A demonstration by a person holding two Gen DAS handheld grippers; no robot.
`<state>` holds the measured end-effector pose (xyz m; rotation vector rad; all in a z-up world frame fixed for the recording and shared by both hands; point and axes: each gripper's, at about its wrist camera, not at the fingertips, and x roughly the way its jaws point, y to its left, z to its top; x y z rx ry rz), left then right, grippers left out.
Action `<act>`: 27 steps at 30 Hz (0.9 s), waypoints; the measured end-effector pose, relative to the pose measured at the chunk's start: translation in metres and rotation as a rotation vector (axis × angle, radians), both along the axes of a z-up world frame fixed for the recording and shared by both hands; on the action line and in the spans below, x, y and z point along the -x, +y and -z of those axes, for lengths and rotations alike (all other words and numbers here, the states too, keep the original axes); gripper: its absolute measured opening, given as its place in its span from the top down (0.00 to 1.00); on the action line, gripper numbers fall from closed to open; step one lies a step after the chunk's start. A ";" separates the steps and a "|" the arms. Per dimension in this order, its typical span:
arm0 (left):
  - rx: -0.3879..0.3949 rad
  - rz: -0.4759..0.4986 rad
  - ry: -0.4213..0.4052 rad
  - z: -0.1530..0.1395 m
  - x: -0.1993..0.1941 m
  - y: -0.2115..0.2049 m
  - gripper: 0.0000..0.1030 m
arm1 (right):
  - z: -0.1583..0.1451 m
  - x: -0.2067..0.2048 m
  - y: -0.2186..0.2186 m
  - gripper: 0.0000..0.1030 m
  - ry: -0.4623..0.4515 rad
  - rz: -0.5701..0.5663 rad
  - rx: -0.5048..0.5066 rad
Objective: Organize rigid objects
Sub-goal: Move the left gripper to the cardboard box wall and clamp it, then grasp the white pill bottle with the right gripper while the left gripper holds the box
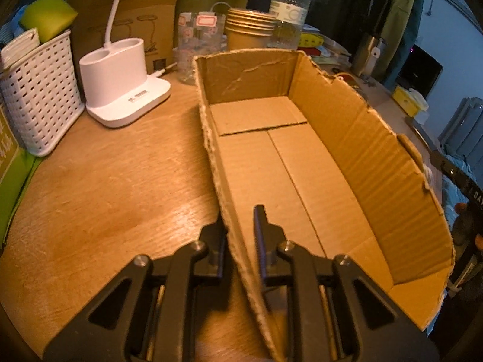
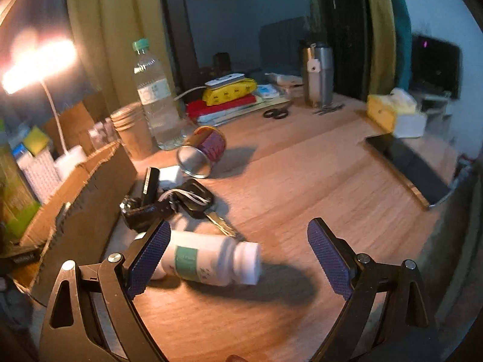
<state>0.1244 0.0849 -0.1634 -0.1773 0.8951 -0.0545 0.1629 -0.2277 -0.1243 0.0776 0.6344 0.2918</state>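
**Black tongs clamp a box wall as a pill bottle lies between open jaws**

Nearest the lens on the left, the left gripper (image 1: 238, 226) is closed on the near side wall of the cardboard box (image 1: 356, 157) — one finger outside, one inside, the ragged edge pinched between them. That box sits open-topped on the wooden table (image 1: 99, 187), its floor flaps bare. On the right, the right gripper (image 2: 238, 253) stands wide, its blue ribbed pads (image 2: 329, 262) well apart, holding nothing. Between them a white pill bottle (image 2: 208, 259) with a green label lies on its side on the tabletop, its cap toward the right pad, its base just beside the left pad; whether that pad touches it cannot be told through the blur. Beyond the bottle rests a bunch of keys (image 2: 184, 202) with a black fob, close to the box's outer wall, and farther back a tin can (image 2: 202, 154) lies tipped over, its open mouth toward the camera. Behind the can a clear water bottle (image 2: 154, 96) stands upright beside a stack of paper cups (image 2: 132, 132). Left of the box sit a white lamp base (image 1: 123, 87) and a white woven basket (image 1: 39, 90) — both near the table's back edge. Scissors (image 2: 276, 112) and a steel flask (image 2: 318, 72) stand at the far side
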 end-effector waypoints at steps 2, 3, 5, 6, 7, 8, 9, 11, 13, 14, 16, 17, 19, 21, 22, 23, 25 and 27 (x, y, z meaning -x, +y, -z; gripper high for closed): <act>0.003 0.000 0.001 0.000 0.000 0.000 0.83 | 0.005 -0.004 0.007 0.09 0.011 -0.037 0.004; 0.003 0.000 0.001 0.000 0.000 0.000 0.83 | 0.007 -0.005 0.010 0.09 0.018 -0.048 0.013; 0.003 0.001 0.000 0.000 0.000 0.001 0.82 | 0.011 -0.003 0.016 0.09 0.033 -0.069 0.027; 0.004 0.001 0.001 0.000 0.000 0.001 0.82 | 0.012 -0.002 0.018 0.09 0.041 -0.081 0.031; 0.004 0.001 0.001 0.000 0.000 0.000 0.82 | 0.014 0.000 0.020 0.09 0.050 -0.093 0.039; 0.003 0.002 0.001 0.001 0.000 0.001 0.82 | 0.015 0.003 0.022 0.09 0.057 -0.103 0.047; 0.004 0.001 0.001 0.001 0.000 0.001 0.82 | 0.015 0.006 0.024 0.09 0.065 -0.117 0.057; 0.004 0.001 0.001 0.000 0.000 0.001 0.82 | 0.017 0.014 0.029 0.09 0.083 -0.137 0.085; 0.004 0.001 0.001 0.000 0.000 0.001 0.82 | 0.018 0.024 0.033 0.09 0.093 -0.158 0.114; 0.004 0.001 0.001 0.001 0.000 0.001 0.82 | 0.017 0.030 0.035 0.09 0.094 -0.171 0.127; 0.004 0.001 0.000 0.001 0.000 0.001 0.82 | 0.013 0.038 0.038 0.09 0.087 -0.188 0.149; 0.004 0.002 0.000 0.001 0.000 0.001 0.82 | 0.011 0.042 0.040 0.09 0.074 -0.191 0.167; 0.004 0.002 0.001 0.001 0.000 0.001 0.82 | 0.005 0.046 0.043 0.09 0.014 -0.162 0.249; 0.004 0.001 0.000 0.001 0.000 0.001 0.82 | 0.004 0.040 0.044 0.09 -0.019 -0.146 0.294; 0.004 0.002 0.000 0.001 0.000 0.001 0.82 | 0.004 0.035 0.045 0.09 -0.027 -0.153 0.303; 0.004 0.001 0.000 0.001 0.000 0.001 0.82 | 0.005 0.030 0.046 0.09 -0.041 -0.164 0.310; 0.004 0.001 0.000 0.001 0.000 0.001 0.82 | 0.010 0.019 0.049 0.09 -0.068 -0.175 0.335; 0.005 0.002 0.000 0.001 0.000 0.001 0.82 | 0.019 0.007 0.054 0.09 -0.046 -0.180 0.368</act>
